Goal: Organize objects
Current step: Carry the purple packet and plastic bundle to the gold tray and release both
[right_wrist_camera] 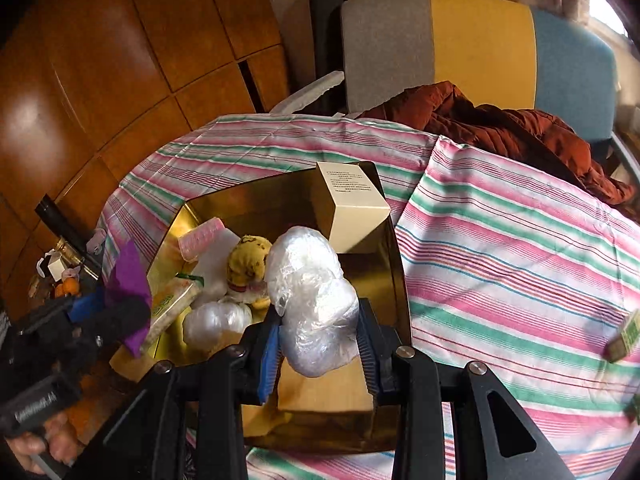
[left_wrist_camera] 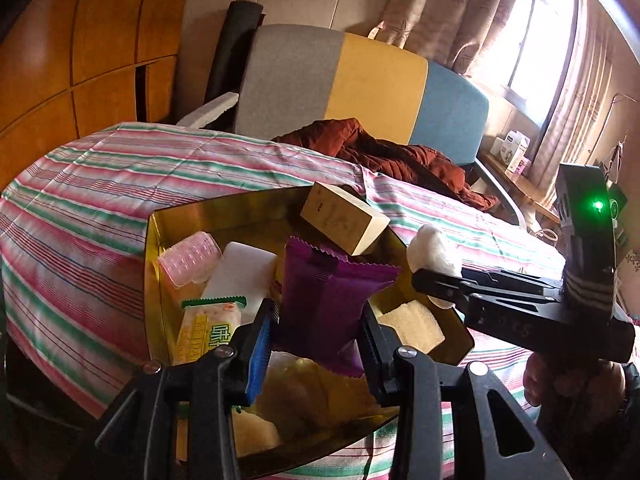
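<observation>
My left gripper (left_wrist_camera: 316,320) is shut on a purple snack packet (left_wrist_camera: 328,296), held above the gold tin box (left_wrist_camera: 154,240) on the striped cloth. My right gripper (right_wrist_camera: 320,336) is shut on a clear plastic-wrapped white bundle (right_wrist_camera: 312,296), also above the gold tin box (right_wrist_camera: 400,264). From the left wrist view the right gripper (left_wrist_camera: 436,280) reaches in from the right with the white bundle (left_wrist_camera: 432,252). Inside the tin lie a pink case (left_wrist_camera: 190,258), a white block (left_wrist_camera: 240,272), a yellow-green cracker pack (left_wrist_camera: 208,328), a cream carton (left_wrist_camera: 344,216) leaning on the rim, and a yellow plush toy (right_wrist_camera: 248,260).
The striped cloth (right_wrist_camera: 500,240) spreads wide to the tin's right. A small green box (right_wrist_camera: 624,336) lies near its right edge. A rust-red jacket (right_wrist_camera: 500,128) lies behind, before a grey, yellow and blue chair back (right_wrist_camera: 480,40). Wooden cabinets (right_wrist_camera: 100,80) stand left. Clutter (right_wrist_camera: 60,276) sits low on the left.
</observation>
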Demonstrator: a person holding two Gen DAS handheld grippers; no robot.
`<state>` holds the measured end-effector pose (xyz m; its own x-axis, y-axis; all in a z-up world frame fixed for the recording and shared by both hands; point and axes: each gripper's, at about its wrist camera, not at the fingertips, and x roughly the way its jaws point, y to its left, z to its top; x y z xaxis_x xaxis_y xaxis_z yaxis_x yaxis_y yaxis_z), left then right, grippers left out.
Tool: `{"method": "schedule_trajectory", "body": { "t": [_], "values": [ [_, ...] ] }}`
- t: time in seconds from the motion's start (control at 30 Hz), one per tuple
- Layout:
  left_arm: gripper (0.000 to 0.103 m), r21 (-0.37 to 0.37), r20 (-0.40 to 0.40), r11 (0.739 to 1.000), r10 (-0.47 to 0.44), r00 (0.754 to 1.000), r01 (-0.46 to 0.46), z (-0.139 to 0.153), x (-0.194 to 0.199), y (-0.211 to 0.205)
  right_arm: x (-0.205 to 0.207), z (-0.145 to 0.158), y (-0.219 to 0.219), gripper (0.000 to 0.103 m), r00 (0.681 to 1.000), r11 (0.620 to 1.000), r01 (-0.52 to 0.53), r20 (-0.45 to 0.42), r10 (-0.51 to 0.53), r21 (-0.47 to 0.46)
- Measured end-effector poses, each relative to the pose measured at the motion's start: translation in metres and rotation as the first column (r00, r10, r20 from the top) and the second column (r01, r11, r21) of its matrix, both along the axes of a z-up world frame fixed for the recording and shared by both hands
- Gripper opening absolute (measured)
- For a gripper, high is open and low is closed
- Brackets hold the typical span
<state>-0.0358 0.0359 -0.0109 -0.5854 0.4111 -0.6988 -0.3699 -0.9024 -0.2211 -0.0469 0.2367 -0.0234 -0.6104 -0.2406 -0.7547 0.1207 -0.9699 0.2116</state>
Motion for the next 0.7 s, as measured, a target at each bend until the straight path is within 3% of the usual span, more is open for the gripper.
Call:
{"method": "schedule_trajectory", "body": {
  "t": [0.23,0.33,0.37,0.57,0.7],
  "values": [
    [0.039,0.017,0.051,1.000,0.013,0.999,-0.013,-0.011,-0.010,-0.005,-0.009,-0.012,0.000,0.040,0.999,1.000,0.012,0.035,-0.011,-0.021],
    [0.039,0.019,0.067,1.000,0.022,0.997,-0.023,-0.014,-0.016,-0.007,-0.011,-0.016,0.005,0.075,0.998,0.997,0.035,0.047,-0.032,-0.064],
    [0.039,0.020,0.071,1.000,0.022,0.997,-0.023,-0.015,-0.018,-0.006,-0.009,-0.017,0.007,0.081,0.998,0.996,0.043,0.040,-0.039,-0.084],
    [0.039,0.061,0.101,0.998,0.022,0.995,-0.028,-0.016,-0.030,-0.002,-0.002,-0.020,0.016,0.085,0.997,0.990,0.069,0.044,-0.064,-0.124],
    [0.039,0.082,0.137,0.997,-0.025,0.990,0.014,-0.020,-0.029,0.010,0.009,-0.022,0.021,0.086,0.996,0.986,0.087,0.046,-0.081,-0.141]
  ]
}}
